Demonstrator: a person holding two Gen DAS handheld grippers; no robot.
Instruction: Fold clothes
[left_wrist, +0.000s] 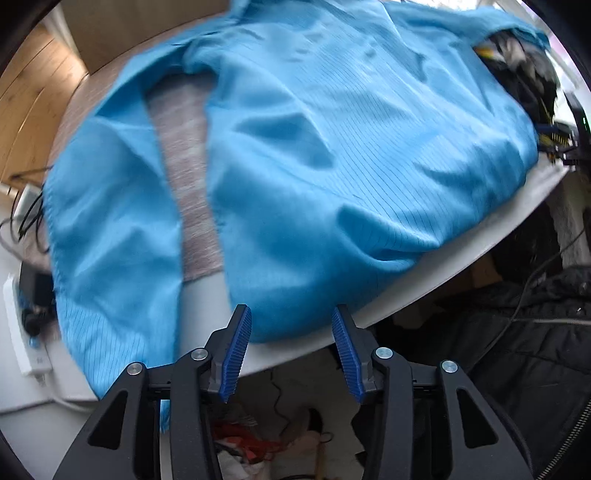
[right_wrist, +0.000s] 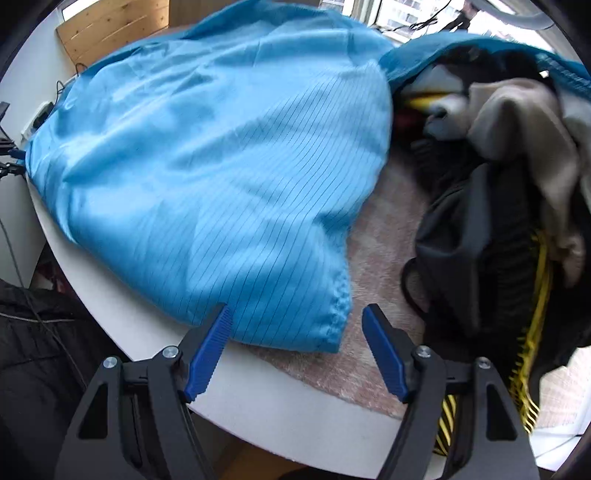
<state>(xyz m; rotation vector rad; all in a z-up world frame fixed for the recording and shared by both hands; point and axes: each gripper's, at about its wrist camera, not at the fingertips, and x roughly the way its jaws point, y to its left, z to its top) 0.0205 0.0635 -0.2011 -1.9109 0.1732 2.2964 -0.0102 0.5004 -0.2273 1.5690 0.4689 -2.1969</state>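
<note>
- Two grippers of mine show, one per view, both pointing steeply down at a white table (left_wrist: 461, 254).
- My left gripper (left_wrist: 291, 325) fills the bottom centre of its view, jaws partly apart with nothing between the blue pads (left_wrist: 236, 354); the near hem of the blue garment (left_wrist: 314, 155) lies just beyond the tips, not pinched.
- That garment spreads over most of the left view, pinstriped and rumpled, with a strip of grey mat (left_wrist: 188, 177) showing through a gap left of centre.
- One flap hangs over the table edge at the lower left.
- My right gripper (right_wrist: 297, 321) sits at the bottom centre of its view, jaws wide and empty; a corner of the garment (right_wrist: 221, 166) lies past the tips, untouched as far as I can see.
- Right of it in that view, a pile of dark and beige clothes (right_wrist: 517, 177) rests on the pinkish mat (right_wrist: 376, 258).
- A dark jacket (left_wrist: 528, 354) lies below the table, lower right of the left view.
</note>
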